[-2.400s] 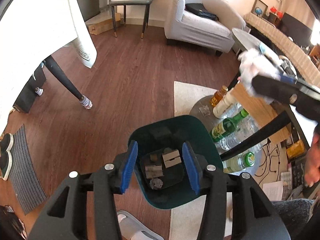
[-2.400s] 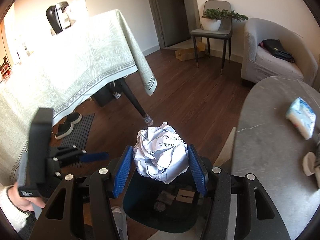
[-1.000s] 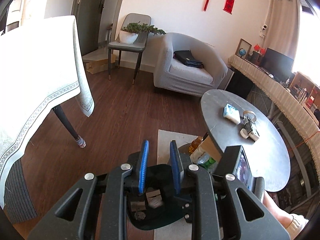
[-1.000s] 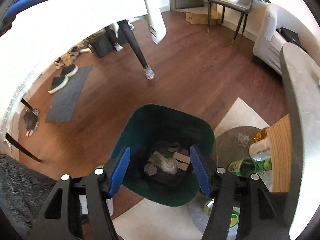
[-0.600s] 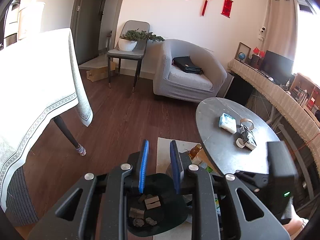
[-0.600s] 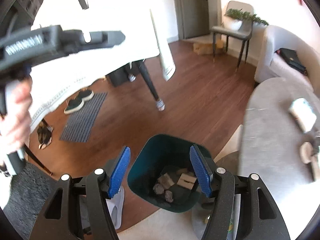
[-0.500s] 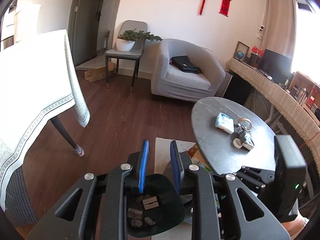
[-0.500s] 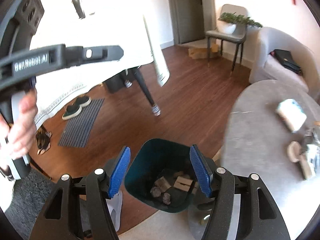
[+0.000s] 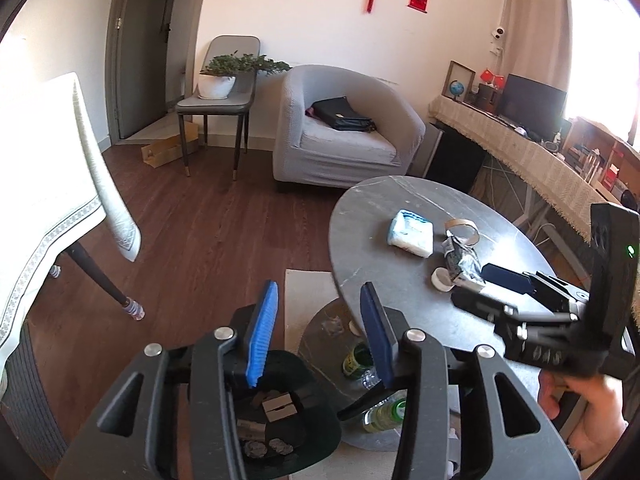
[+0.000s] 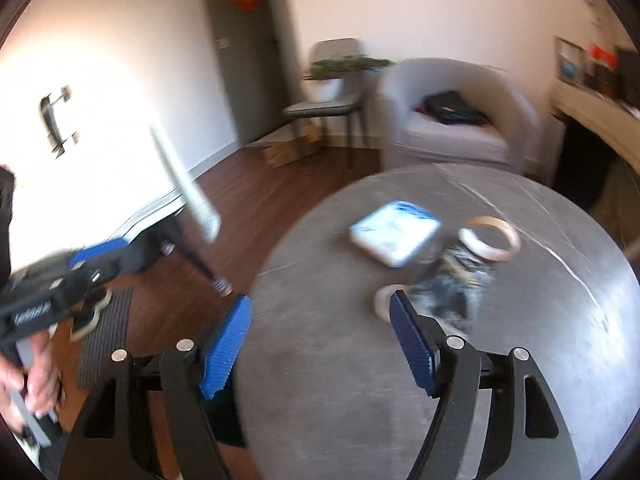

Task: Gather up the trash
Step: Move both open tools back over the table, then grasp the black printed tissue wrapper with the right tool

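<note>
Partly blurred: crumpled wrapper [image 10: 452,284].

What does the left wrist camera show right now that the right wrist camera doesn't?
Only the left view shows the green bin with scraps inside and the bottles under the table. Only the right view shows the striped mat. Both show the grey table, tissue pack, tape ring, crumpled wrapper, armchair, and both tools open, left and right.
</note>
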